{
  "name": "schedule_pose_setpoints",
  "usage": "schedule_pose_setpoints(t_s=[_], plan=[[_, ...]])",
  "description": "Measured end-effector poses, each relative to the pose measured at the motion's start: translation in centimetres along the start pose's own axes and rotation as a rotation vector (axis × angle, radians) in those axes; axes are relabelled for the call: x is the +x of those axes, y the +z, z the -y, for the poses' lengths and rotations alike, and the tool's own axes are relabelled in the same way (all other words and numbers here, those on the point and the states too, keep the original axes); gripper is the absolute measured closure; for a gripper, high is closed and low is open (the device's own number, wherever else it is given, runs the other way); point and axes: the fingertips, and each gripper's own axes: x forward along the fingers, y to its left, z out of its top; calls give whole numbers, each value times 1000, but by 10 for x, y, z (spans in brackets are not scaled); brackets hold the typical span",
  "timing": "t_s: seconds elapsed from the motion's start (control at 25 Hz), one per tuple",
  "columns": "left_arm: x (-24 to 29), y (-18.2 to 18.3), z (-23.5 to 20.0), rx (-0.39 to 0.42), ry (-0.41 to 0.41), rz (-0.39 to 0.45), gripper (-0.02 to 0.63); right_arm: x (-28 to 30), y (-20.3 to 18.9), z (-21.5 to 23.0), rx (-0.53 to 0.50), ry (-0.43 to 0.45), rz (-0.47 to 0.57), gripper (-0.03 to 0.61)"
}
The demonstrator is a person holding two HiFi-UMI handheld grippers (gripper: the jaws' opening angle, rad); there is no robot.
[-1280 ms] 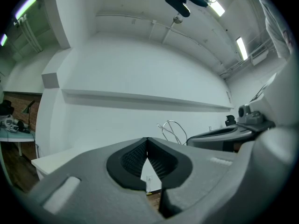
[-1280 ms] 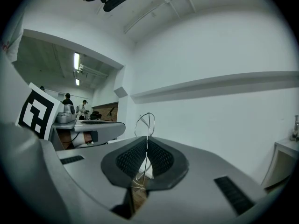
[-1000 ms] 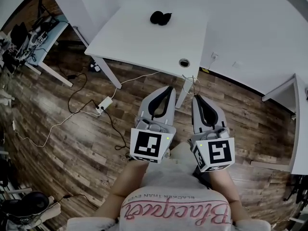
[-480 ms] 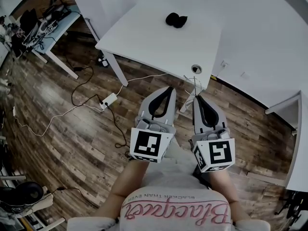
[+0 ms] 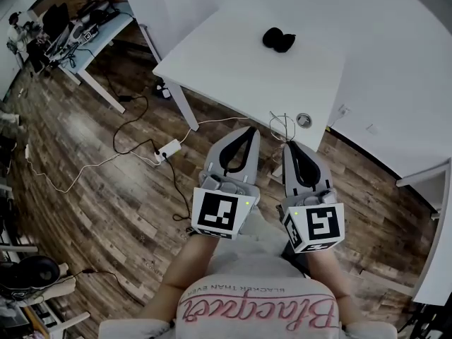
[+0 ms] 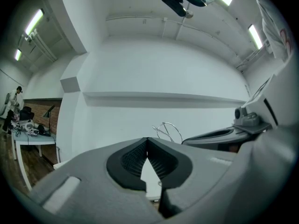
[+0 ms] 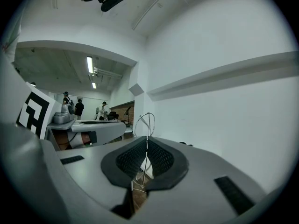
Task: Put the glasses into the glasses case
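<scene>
Two tools are held closed, empty: left gripper [image 5: 247, 131], right gripper [image 5: 289, 148]. Dark lump [image 5: 278, 39] on table [image 5: 233, 69] is unresolved (glasses? case?), shifted rightward since.

A white table [image 5: 233, 69] is set on a wood-plank floor [image 5: 92, 189] beside white walls [image 5: 399, 76]; a power strip [image 5: 168, 149] is laid near its leg.

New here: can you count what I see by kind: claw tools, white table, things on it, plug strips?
Grey two-jaw grippers: 2 (left gripper, right gripper, both shut, empty)
White rectangular table: 1
Small black object on it: 1
White power strip on the floor: 1
Total: 5
</scene>
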Motion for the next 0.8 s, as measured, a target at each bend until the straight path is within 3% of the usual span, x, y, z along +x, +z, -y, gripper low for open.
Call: schedule_pose_setpoints(t_s=[0.8], plan=[[135,-9,-74,27,-19,-47,606,143,9,62,39,26,-14,561]])
